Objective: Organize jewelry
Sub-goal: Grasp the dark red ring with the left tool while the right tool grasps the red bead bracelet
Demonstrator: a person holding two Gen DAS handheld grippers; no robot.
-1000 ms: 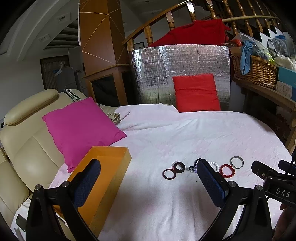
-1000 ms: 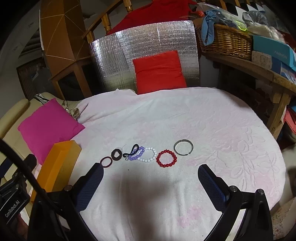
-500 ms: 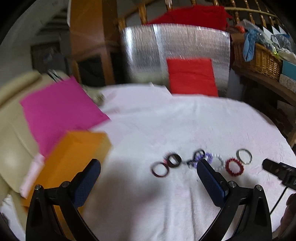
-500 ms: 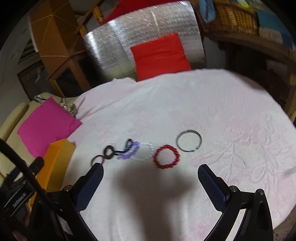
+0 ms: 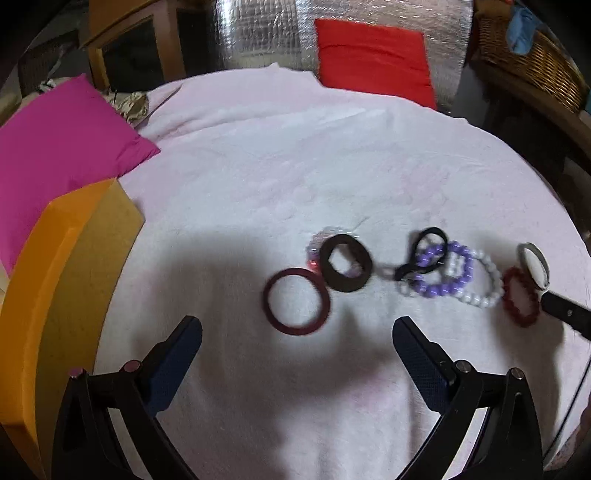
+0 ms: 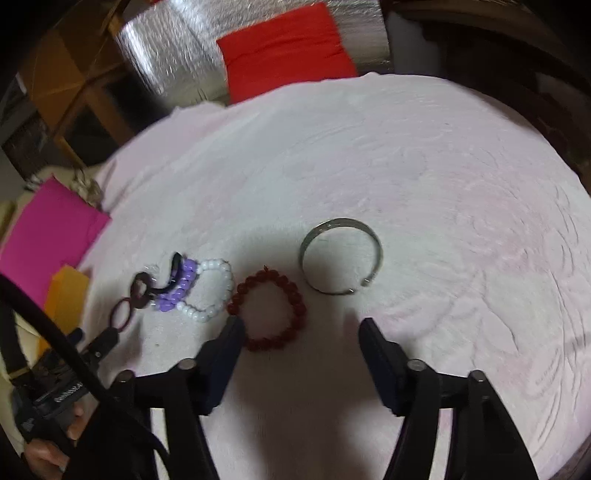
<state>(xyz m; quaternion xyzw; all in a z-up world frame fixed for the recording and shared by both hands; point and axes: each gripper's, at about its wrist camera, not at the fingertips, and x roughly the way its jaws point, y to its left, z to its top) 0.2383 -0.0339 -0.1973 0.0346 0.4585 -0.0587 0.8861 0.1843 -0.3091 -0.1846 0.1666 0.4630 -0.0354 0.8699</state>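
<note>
1. Tabletop (image 5: 258,155), round, under a pale pink cloth; carries all the jewelry.
2. Magenta cushion (image 5: 55,147) at 10 o'clock in the left wrist view; red cushion (image 5: 373,55) at 1 o'clock against a silver foil panel (image 5: 266,33).
3. Orange box (image 5: 55,266) at 9 o'clock on the tabletop edge, well apart from the jewelry.
4. Left tool (image 5: 297,345): wide open, holding nothing, low over the cloth, just short of the dark red ring (image 5: 295,301).
5. Right tool (image 6: 299,328): wide open, holding nothing; its left fingertip (image 6: 229,339) is at the rim of the red bead bracelet (image 6: 267,310), touching or not I cannot tell.
6. Silver cuff (image 6: 341,256) at 1 o'clock of the red bead bracelet, apart from it.
7. White bead bracelet (image 6: 210,290) overlaps the purple bead bracelet (image 6: 177,291).
8. Black ring (image 5: 345,262) touches the dark red ring; black loop (image 5: 421,251) crosses the purple beads.
</note>
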